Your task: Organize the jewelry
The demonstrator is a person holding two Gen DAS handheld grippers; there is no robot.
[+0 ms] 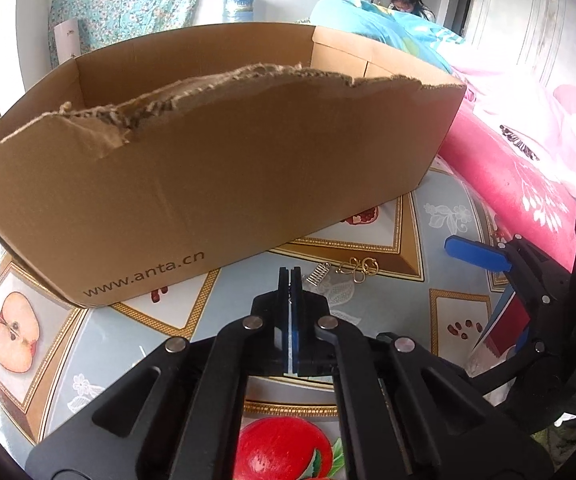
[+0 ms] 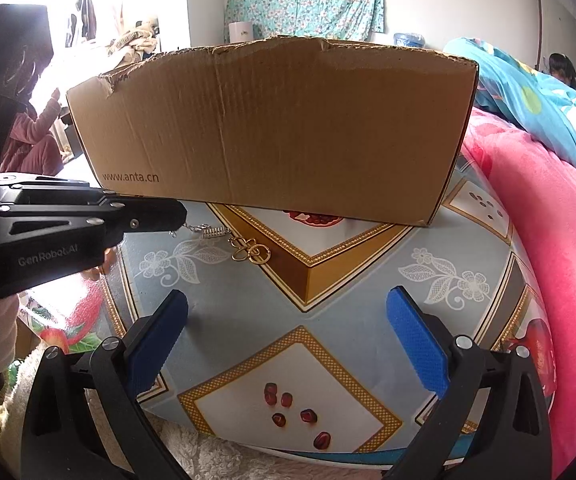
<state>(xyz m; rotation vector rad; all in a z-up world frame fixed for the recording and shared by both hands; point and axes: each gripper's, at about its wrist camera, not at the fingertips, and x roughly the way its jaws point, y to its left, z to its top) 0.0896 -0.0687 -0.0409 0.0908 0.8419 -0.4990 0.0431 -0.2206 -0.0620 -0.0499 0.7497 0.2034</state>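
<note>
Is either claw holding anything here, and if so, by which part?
The left claw, shut, pinches the silver end of the jewelry chain, whose gold loops lie on the tablecloth. The right claw is open and empty.

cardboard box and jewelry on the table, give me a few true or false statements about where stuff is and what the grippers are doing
1. The cardboard box has a torn top edge. True.
2. The gold clasp lies inside the box. False: it lies on the table in front of the box.
3. The right gripper is shut. False: its blue pads stand wide apart with nothing between them.
4. The left gripper is shut. True: its pads meet, and the right wrist view shows a thin chain at its tip.
5. The silver spring piece sits beside the gold clasp. True.
6. The box stands on the pink blanket. False: it stands on the patterned table.
</note>
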